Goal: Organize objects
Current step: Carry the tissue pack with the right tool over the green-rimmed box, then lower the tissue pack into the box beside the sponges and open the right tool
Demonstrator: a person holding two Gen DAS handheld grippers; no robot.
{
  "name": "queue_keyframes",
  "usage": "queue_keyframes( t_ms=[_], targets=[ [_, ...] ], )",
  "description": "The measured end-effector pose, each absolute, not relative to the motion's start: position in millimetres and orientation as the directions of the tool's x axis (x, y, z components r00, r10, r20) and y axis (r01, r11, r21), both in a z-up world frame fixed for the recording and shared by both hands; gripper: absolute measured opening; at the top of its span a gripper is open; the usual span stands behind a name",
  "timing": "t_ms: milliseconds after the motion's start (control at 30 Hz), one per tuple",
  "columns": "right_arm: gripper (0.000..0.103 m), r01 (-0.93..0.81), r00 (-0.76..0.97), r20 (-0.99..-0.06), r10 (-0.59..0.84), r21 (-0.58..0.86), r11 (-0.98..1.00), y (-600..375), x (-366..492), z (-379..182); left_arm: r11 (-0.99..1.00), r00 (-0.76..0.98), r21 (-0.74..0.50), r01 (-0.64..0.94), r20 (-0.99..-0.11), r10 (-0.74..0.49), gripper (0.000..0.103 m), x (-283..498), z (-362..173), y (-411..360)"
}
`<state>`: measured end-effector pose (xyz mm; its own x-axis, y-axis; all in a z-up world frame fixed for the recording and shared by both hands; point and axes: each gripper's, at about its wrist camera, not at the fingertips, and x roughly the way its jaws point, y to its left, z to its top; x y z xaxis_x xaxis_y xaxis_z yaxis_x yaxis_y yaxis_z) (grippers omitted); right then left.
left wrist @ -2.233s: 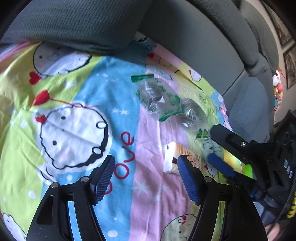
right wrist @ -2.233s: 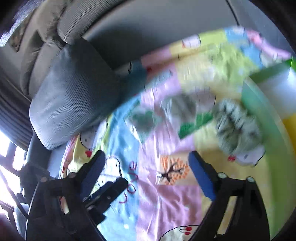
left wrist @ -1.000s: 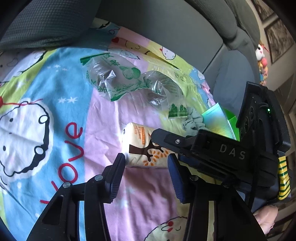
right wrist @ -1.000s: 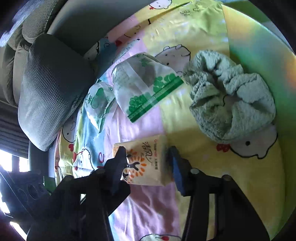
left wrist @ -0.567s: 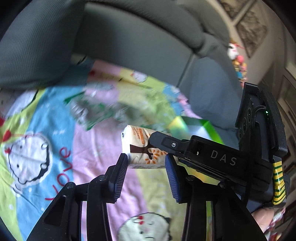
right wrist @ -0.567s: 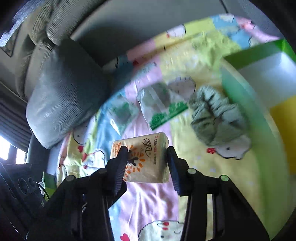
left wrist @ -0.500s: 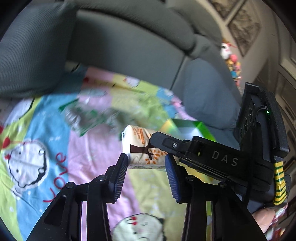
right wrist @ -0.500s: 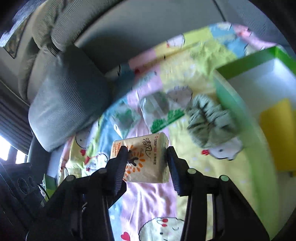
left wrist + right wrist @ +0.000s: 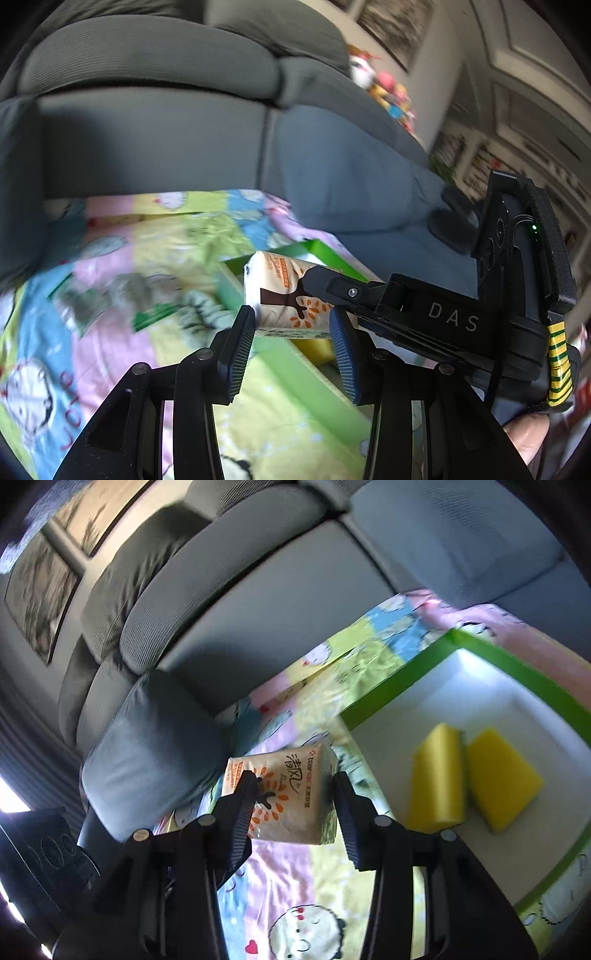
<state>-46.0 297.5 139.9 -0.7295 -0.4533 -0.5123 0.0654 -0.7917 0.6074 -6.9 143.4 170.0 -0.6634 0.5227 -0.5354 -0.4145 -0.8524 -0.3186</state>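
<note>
A cream tissue pack (image 9: 282, 295) with an orange tree print is held in the air by both grippers. My left gripper (image 9: 291, 332) is shut on its near end, and my right gripper (image 9: 295, 797) is shut on the same pack (image 9: 291, 797). The pack hangs above the cartoon bedsheet (image 9: 122, 325), close to a green-rimmed white box (image 9: 491, 716) at the right. Two yellow sponges (image 9: 436, 775) (image 9: 502, 779) lie inside the box. The box's green rim (image 9: 325, 254) shows behind the pack in the left wrist view.
A grey sofa back (image 9: 147, 122) and a grey cushion (image 9: 155, 746) border the sheet. Crumpled plastic bags (image 9: 122, 295) and a green-grey cloth (image 9: 199, 306) lie on the sheet to the left. Toys (image 9: 384, 88) sit far right.
Both grippers closed on the tissue pack where it lay on the sheet, lifted it, and carried it rightward to beside the green box.
</note>
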Motion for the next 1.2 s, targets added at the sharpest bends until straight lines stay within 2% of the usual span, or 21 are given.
queue_keyframes(
  t_ms=[167, 500, 1100, 1200],
  targets=[
    [0.042, -0.041, -0.788, -0.482, -0.382, 0.661, -0.749, 341.8, -34.0, 136.3, -0.807, -0.611, -0.322, -0.495, -0.532, 0.587, 0.043, -17.1, 169.2, 183.6],
    [0.041, -0.237, -0.805, -0.533, -0.260, 0.692, -0.682, 401.1, -17.6, 111.4, -0.726, -0.501, -0.374, -0.577, -0.540, 0.676, 0.043, -26.2, 149.7, 234.4],
    [0.042, -0.371, -0.763, -0.628, -0.151, 0.618, -0.693, 405.5, -19.9, 102.8, -0.660, -0.389, -0.537, -0.526, -0.538, 0.748, 0.043, -35.4, 123.8, 230.5],
    [0.041, -0.398, -0.756, -0.644, -0.117, 0.595, -0.699, 404.8, -18.9, 104.0, -0.666, -0.388, -0.532, -0.523, -0.547, 0.742, 0.043, -30.6, 123.7, 227.9]
  ],
)
